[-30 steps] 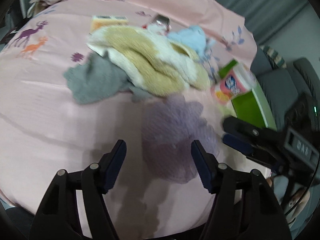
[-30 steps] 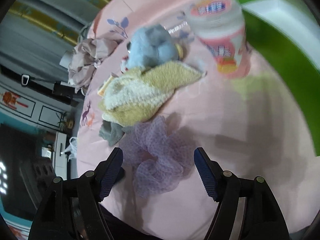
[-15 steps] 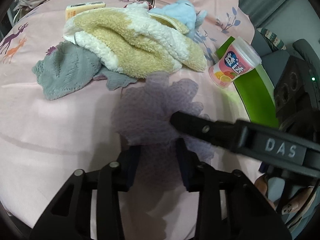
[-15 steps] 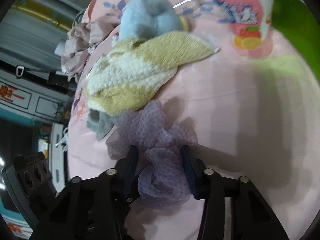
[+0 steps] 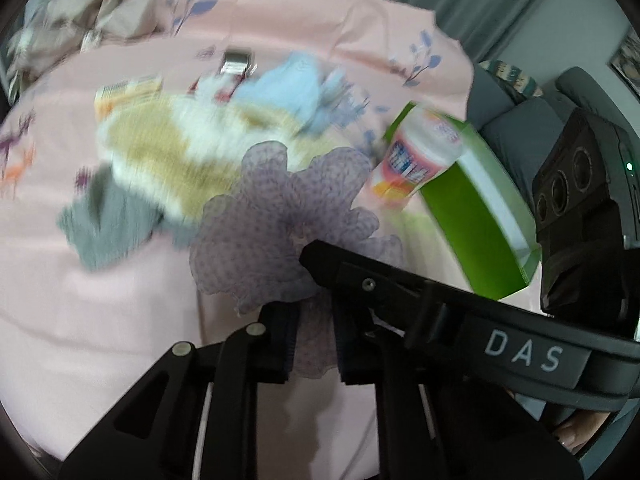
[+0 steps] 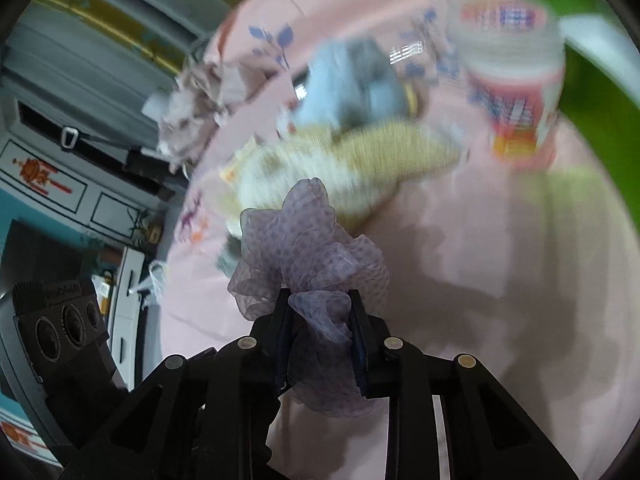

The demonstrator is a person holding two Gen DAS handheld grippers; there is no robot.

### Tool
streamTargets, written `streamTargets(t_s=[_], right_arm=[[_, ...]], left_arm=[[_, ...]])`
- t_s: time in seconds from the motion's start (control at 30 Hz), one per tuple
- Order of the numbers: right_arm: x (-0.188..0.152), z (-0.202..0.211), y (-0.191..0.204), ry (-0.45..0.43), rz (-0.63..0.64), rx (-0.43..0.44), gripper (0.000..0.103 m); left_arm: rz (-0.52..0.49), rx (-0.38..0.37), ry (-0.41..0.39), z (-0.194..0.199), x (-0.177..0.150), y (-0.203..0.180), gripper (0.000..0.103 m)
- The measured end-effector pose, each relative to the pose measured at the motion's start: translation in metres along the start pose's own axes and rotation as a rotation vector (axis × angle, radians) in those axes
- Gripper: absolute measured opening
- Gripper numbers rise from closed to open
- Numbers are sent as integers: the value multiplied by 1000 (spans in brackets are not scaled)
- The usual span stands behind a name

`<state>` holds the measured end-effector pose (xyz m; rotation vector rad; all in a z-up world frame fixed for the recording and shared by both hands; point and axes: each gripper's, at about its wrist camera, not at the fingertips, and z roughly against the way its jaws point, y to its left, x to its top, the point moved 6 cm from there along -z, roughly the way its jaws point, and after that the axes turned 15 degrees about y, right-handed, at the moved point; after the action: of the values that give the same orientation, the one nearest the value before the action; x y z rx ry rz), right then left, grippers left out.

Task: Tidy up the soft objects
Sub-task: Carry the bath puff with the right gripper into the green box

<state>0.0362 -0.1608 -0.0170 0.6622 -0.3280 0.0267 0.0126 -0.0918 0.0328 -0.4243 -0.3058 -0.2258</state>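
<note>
A frilly purple mesh scrunchie [image 5: 280,224] [image 6: 312,256] is lifted just off the pink bedsheet [image 5: 80,320], pinched from two sides. My left gripper [image 5: 314,340] has its jaws closing on the scrunchie's near edge. My right gripper [image 6: 320,336] has its jaws closing on another part of it; in the left wrist view one black finger [image 5: 400,292] crosses from the right. Behind lie a yellow-and-white fluffy towel [image 5: 172,152] [image 6: 340,168], a grey cloth [image 5: 104,224] and a light blue plush [image 5: 292,88] [image 6: 352,80], all blurred.
A pink-labelled plastic jar [image 5: 416,160] [image 6: 516,80] stands beside a green box [image 5: 476,216] [image 6: 592,92] at the right. A small yellow packet [image 5: 128,92] and crumpled beige bedding [image 5: 80,16] lie farther back. Grey seats are beyond the bed at the right.
Both grippers went from wide open to pinching the purple scrunchie, and it has been raised a little off the sheet. The views have shifted and blurred.
</note>
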Motion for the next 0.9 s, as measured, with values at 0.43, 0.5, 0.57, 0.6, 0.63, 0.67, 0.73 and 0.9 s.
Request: streamTargets(t_s=[0.43,0.5,0.57,0.6,0.63,0.67,0.73,0.9], right_arm=[[55,106,25,-229,108,-10,28],[60,121,24,-262,118,-21,28],[65,133,23,-298,124,-45,28],[65,139,20,-323,119,-60,28],[65,144,16,-343,112,-69,28],[63,150,11,-361,103,-78,29],[60,161,0,-395,76,-101,28],[52,181,-28,-462,13,-170,29]], left_arm=[[-145,29,-218,63,64,-65,12],[-163,22,-244,69,69,-75,12],[-190,10,-262,72,75,-87,12],[-206,2,-266,71,78,-93,12],[-217,-5,-266,71,80,-99,12],[-235,-16,-265,68,82,-106,12],[-273,-34,-264,62,83,-119,12],[-341,-59,-239,42,89,-153,12]])
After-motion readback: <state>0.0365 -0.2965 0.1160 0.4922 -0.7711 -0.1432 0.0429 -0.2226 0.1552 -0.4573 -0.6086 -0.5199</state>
